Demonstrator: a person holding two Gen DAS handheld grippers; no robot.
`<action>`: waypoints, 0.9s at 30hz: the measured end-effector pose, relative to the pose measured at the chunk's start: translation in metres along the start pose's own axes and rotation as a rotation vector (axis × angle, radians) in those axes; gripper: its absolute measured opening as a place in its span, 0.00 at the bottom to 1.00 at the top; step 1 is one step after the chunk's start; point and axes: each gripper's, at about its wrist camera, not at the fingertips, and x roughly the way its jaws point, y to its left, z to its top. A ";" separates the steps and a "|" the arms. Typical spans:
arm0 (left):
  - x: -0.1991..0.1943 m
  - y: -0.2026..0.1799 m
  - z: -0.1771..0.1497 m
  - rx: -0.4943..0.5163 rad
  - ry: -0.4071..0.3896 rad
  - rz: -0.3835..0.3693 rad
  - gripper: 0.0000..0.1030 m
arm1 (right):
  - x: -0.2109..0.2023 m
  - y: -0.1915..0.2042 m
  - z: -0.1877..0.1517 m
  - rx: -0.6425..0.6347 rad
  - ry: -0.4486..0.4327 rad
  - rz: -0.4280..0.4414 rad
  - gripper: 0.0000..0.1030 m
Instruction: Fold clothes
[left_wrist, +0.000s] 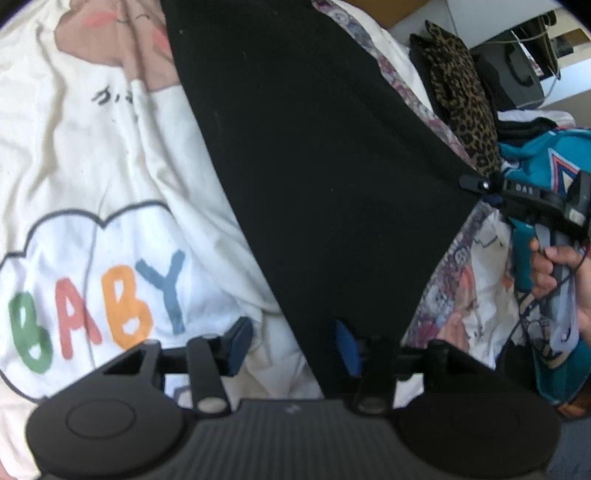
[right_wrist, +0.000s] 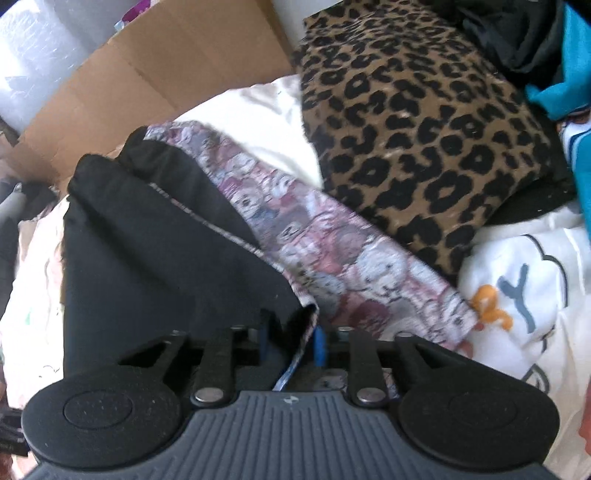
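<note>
A big white blanket (left_wrist: 92, 184) says BABY. On it lies a flat black cloth (left_wrist: 314, 147) with a patterned underside. The right gripper (right_wrist: 291, 343) pinches its corner. The left gripper (left_wrist: 291, 343) is wide open over its edge.

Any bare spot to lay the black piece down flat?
Freest: the cream BABY sheet, left of the black garment, open up to its pink print. Crowded right: leopard fabric, teal clothing, patterned cloth. The right tool grips the black corner; the left tool is open.
</note>
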 end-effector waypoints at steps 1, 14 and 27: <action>0.001 0.000 -0.002 -0.002 0.004 -0.006 0.53 | 0.000 -0.002 0.001 0.010 -0.002 0.003 0.27; 0.013 -0.003 -0.006 -0.070 0.085 -0.118 0.49 | 0.009 -0.016 -0.002 0.073 0.021 0.031 0.12; 0.027 -0.015 -0.006 -0.038 0.142 -0.200 0.03 | -0.020 -0.026 0.000 0.072 -0.047 0.032 0.01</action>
